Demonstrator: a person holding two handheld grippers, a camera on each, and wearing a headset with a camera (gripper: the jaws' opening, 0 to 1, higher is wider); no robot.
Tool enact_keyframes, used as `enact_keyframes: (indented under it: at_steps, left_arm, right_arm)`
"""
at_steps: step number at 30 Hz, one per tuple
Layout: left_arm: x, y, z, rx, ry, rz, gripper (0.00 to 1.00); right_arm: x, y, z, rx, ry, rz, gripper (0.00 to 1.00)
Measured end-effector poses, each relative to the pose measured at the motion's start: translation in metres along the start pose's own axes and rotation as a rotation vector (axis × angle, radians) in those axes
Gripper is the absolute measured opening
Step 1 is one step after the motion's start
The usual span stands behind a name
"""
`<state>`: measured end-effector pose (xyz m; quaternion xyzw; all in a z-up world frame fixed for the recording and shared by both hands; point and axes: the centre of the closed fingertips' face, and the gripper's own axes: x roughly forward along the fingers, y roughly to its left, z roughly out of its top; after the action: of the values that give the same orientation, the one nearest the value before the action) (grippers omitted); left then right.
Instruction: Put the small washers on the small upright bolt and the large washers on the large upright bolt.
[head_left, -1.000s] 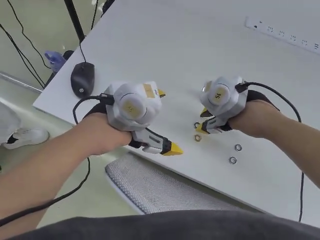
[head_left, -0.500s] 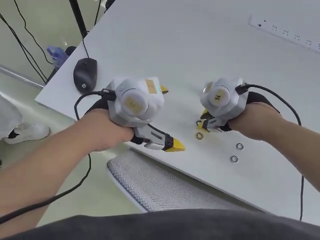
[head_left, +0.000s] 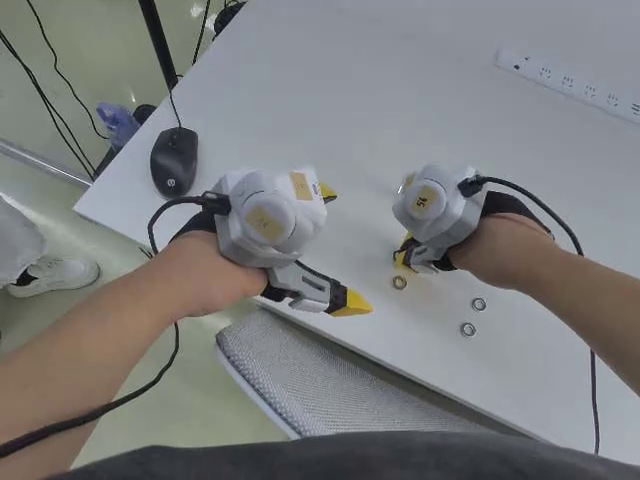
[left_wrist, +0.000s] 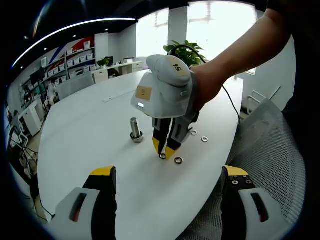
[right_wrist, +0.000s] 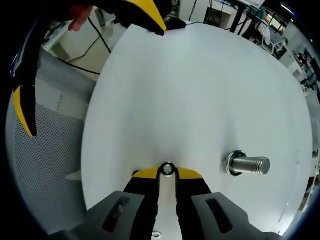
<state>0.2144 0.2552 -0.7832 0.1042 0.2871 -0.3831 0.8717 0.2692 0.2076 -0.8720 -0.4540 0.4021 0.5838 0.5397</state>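
Holding: the right gripper (right_wrist: 167, 173) has its jaws drawn almost together, one yellow tip on each side of the gripped washer (right_wrist: 167, 169), which lies flat on the white table (right_wrist: 200, 90).
Free tool: the left gripper (left_wrist: 168, 172) has its jaws spread wide with nothing between them. It hangs at the near table edge, partly over the grey mesh chair (head_left: 300, 370).
Upright bolt (left_wrist: 135, 126): stands on the table left of the right gripper in the left gripper view, apart from its tips. Whether it is the large or the small bolt cannot be told.
Base ring (left_wrist: 136, 138): sits round the bolt's foot. Whether it is one washer or several is too small to tell.
Loose washer (head_left: 400, 283): lies flat just on the near side of the right gripper's tips, not touching them.
Pair of washers (head_left: 479, 304): lie further right, close together and near the table's near edge. Their sizes cannot be made out.
Hidden: in the head view the right gripper's white body covers the gripped washer, and the person's hands cover both handles.
Cut off: the power strip (head_left: 570, 82) at the far right runs out of frame.
Mouse (head_left: 172, 160): sits at the table's far left edge, with its cable leading away out of frame.
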Motion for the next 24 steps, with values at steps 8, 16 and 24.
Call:
enact_keyframes:
  at_steps: [8,16,24]
  left_arm:
    - [0.001,0.001,-0.002,-0.006,-0.002,-0.005,0.87]
    - [0.004,0.0,0.004,-0.003,-0.014,-0.015,0.88]
    - [0.01,0.0,0.006,0.015,-0.006,-0.025,0.88]
  right_arm:
    - [-0.018,-0.004,-0.007,0.062,-0.017,0.004,0.12]
    - [-0.042,-0.015,-0.045,0.122,0.004,-0.016,0.12]
    - [-0.07,-0.014,-0.077,0.166,-0.017,-0.057,0.12]
